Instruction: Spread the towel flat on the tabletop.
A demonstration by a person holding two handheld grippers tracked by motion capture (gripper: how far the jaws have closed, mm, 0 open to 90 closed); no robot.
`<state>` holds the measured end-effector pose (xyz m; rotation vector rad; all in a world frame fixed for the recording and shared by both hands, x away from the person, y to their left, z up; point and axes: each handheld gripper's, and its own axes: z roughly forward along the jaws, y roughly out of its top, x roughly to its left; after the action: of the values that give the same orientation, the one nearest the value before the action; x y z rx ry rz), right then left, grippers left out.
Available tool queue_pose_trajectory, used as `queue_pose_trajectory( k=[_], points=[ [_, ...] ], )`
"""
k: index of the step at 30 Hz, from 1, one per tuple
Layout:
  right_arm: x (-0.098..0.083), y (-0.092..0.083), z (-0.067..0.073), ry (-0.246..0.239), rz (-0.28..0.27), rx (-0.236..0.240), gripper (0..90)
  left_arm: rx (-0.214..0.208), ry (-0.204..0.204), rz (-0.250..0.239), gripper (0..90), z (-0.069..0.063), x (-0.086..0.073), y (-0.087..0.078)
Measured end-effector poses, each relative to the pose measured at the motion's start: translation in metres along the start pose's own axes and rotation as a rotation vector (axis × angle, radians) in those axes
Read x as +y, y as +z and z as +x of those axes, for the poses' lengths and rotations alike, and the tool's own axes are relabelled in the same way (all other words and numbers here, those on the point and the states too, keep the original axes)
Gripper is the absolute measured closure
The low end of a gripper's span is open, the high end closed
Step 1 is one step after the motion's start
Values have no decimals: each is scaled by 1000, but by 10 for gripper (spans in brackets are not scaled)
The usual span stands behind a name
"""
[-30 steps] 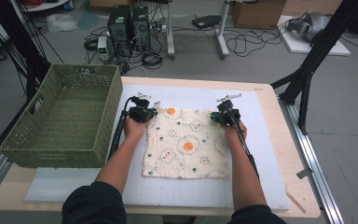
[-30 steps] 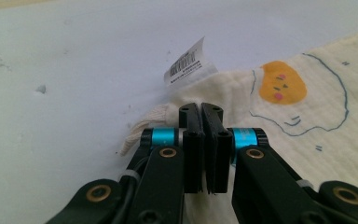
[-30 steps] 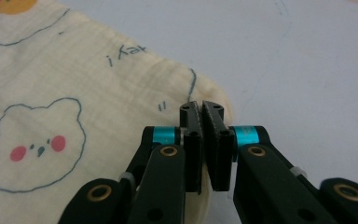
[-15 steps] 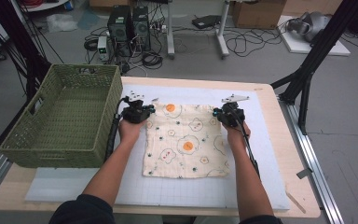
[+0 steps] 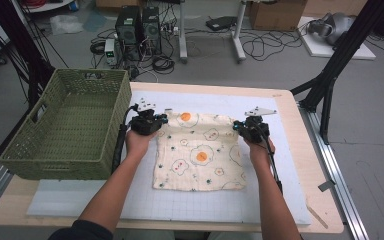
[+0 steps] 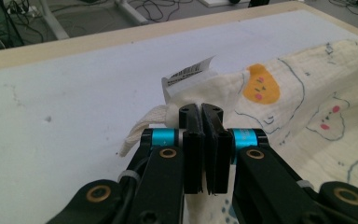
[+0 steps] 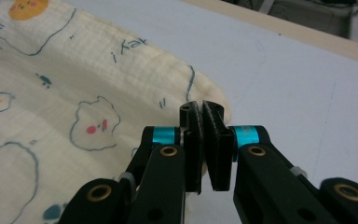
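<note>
A cream cloth [image 5: 200, 155] printed with fried eggs lies spread on the white mat. My left gripper [image 5: 161, 120] is shut on the cloth's far left corner. In the left gripper view its pads [image 6: 200, 109] pinch the cloth [image 6: 298, 107] beside a white label [image 6: 189, 74]. My right gripper [image 5: 238, 125] is shut on the far right corner. The right gripper view shows the jaws [image 7: 200, 107] closed over the cloth's [image 7: 74, 84] folded edge. Both held corners are raised slightly off the mat.
A green woven basket [image 5: 122, 100] stands empty at the table's left, close to my left hand. The white mat [image 5: 205, 205] covers most of the wooden table [image 5: 300, 150]. Computers and cables lie on the floor beyond the far edge.
Both grippers have shifted a little, the right one outward to the right, keeping hold of the cloth corners. The person's shoulders have drawn back toward the bottom edge.
</note>
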<state>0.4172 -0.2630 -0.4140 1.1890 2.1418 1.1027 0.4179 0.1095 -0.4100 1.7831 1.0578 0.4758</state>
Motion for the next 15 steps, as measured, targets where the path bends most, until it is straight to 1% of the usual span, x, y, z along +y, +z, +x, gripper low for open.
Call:
queue_pose_trajectory(
  k=[1,2,4,6,7,8,9,11,15],
  points=[
    [-1,-2,2,0,11,6,867,-13,8,-24,866,-4,-3,-5],
    [-3,-5,5,-15,11,5,867,-21,29,-30,867,-7,-5,-10],
    [-7,-10,8,-28,5,13,867,-33,38,-39,866,-11,-9,-18],
    [-11,-16,11,-24,32,26,867,-40,23,-50,867,-12,-14,-24],
    [-11,-19,12,-31,35,31,867,-43,20,-52,866,-12,-16,-27],
    [-10,-23,14,-41,31,29,867,-49,13,-52,866,-13,-19,-29],
    [-9,-27,17,-49,20,29,867,-58,7,-41,866,-13,-20,-31],
    [-9,-35,22,-78,-14,16,867,-69,10,-70,866,-17,-25,-37],
    [-15,-45,28,-90,-22,24,867,-93,27,-76,866,-24,-32,-46]
  ],
)
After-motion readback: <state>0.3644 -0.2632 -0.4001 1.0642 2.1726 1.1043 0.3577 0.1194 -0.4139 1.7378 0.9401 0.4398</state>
